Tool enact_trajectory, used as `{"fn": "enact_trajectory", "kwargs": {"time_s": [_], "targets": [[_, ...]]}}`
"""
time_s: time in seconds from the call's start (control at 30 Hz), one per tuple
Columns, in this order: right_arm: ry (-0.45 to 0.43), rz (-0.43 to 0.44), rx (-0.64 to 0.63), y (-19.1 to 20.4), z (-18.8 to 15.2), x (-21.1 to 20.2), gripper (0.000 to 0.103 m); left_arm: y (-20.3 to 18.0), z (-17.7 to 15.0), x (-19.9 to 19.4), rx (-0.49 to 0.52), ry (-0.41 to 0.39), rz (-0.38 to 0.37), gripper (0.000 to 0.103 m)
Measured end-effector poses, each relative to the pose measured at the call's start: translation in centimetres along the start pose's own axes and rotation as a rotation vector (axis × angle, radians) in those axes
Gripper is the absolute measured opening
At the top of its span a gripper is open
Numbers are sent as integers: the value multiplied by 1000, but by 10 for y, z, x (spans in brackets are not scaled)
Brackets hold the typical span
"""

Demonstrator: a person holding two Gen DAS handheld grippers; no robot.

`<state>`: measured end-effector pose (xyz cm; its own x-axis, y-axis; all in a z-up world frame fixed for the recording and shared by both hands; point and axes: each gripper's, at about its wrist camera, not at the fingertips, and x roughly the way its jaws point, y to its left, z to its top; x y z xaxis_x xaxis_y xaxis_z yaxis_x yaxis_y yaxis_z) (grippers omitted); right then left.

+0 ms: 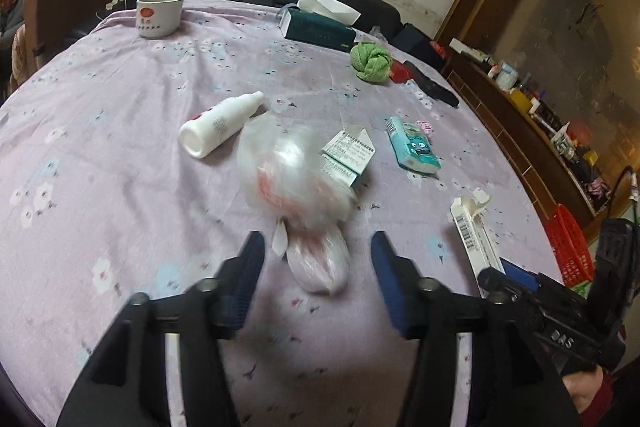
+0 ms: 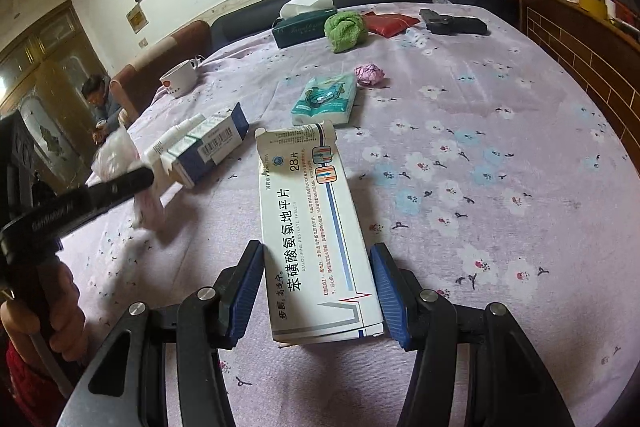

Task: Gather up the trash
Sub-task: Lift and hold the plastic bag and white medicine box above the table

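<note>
A: Item one, nearest you: your right gripper [image 2: 316, 291], fingers [image 2: 244, 291] either side of a long white medicine box [image 2: 316, 239] lying flat on the worktop [image 2: 500, 163]. The left pad touches the box; a sliver of gap shows at the right, so whether it is clamped I cannot tell.

B: And your left gripper [image 1: 318, 267]?

A: Fingers apart, nothing pressed. A blurred plastic bag [image 1: 296, 183] lies between and beyond the tips, knotted end nearest.

B: Remaining trash?

A: Small open carton [image 1: 348, 157] touching the bag, white bottle [image 1: 220, 125] beside it, tissue pack [image 1: 414, 147], crumpled pink wrapper [image 2: 370, 74]. Further back: mug [image 1: 158, 15], tissue box [image 1: 320, 25], green cloth [image 1: 370, 61].
</note>
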<state>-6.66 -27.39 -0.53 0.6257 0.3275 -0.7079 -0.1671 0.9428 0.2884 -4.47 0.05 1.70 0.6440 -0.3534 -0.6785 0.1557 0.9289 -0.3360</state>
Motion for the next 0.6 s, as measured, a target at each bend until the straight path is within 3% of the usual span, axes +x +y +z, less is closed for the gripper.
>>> {"fn": "enact_trajectory", "kwargs": {"time_s": [0.13, 0.4, 0.43, 0.47, 0.6], "targets": [[-14, 9, -15, 2, -1, -3, 59, 5, -3, -7, 24, -24, 36, 55], [-21, 22, -27, 3, -1, -3, 59, 0, 24, 12, -52, -46, 39, 55], [-22, 22, -29, 4, -1, -3, 59, 0, 27, 14, -58, -48, 42, 53], [-25, 23, -30, 4, -1, -4, 59, 1, 30, 17, -66, -50, 46, 33], [-27, 28, -28, 3, -2, -4, 59, 4, 35, 8, -84, -65, 8, 29]]}}
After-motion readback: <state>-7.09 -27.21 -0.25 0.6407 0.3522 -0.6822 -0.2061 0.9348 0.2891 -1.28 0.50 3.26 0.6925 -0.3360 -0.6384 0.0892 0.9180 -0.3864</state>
